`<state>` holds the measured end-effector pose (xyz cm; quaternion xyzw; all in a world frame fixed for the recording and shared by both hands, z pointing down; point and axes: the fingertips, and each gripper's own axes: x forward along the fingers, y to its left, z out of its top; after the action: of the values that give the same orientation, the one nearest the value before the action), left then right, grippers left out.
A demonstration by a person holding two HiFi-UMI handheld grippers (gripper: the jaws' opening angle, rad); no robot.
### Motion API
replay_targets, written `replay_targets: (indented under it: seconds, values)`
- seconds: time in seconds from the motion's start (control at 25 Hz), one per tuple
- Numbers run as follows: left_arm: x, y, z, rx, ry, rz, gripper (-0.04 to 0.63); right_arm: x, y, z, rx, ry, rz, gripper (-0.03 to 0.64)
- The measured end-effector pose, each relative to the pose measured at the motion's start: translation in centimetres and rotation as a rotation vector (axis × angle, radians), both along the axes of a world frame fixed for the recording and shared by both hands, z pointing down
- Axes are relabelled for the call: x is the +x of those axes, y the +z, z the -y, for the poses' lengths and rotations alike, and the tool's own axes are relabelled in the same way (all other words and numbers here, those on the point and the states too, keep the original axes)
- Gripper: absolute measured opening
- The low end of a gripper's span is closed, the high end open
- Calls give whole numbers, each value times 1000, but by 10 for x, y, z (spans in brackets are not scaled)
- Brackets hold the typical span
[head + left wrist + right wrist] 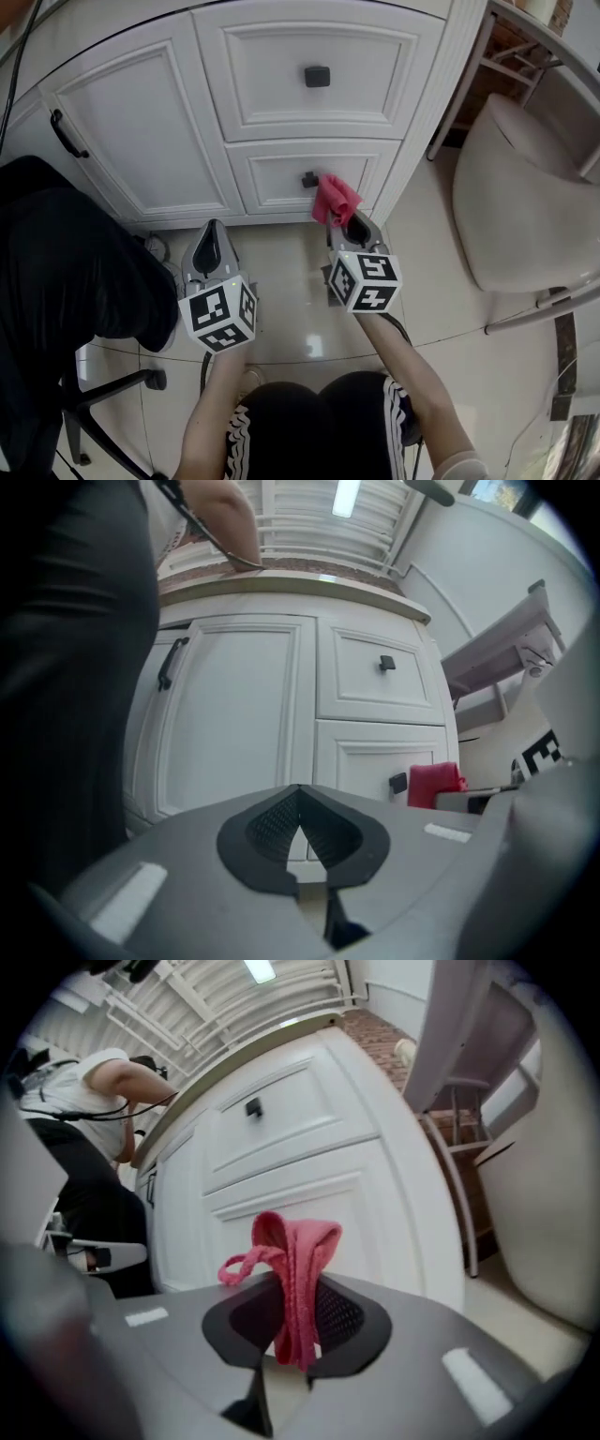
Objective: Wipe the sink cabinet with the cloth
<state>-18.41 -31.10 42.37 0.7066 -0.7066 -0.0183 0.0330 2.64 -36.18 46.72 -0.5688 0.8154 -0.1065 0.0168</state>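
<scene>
R gripper [356, 226] clamps cloth [334, 199] near lower drawer knob [308, 179]; L gripper [214, 231] closed.

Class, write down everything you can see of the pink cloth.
The cloth is small, pink-red, of a soft knitted-looking fabric, bunched into folds with one loop sticking out sideways. The right gripper is shut on its lower part, so it stands up above the fingers. It is held before the cabinet's lower drawer, beside the dark knob; contact cannot be told.
</scene>
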Motion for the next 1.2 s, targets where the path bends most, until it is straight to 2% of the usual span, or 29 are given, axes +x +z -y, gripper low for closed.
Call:
replay_targets:
  seconds: [0.08,0.24,0.36,0.44,0.56,0.84,0.92,1.08,1.2]
  values:
    - [-9,9,-4,-15,-16,-26,12,-52,16,2,-11,-125,-36,60]
    - [-29,26,-6,-38,-50,-54,12,-135,45,9,-35,-293,-97,60]
    - [-27,34,-3,-47,-44,-44,12,-159,49,14,-24,-341,-139,60]
    - [-19,36,-1,-43,-17,-21,12,-139,47,22,-25,-276,-117,60]
    - [-18,39,1,-51,-13,-30,12,-88,50,34,-28,-154,-107,60]
    - [-16,33,0,-48,-35,-33,12,76,56,38,-49,172,-147,60]
    - [-9,31,0,-50,-20,-20,12,109,53,39,-53,231,-171,60]
    - [-6,-7,2,10,-23,-15,12,132,42,34,-67,263,-172,60]
    - [1,-63,2,79,-16,-31,12,122,-2,15,-23,250,-75,60]
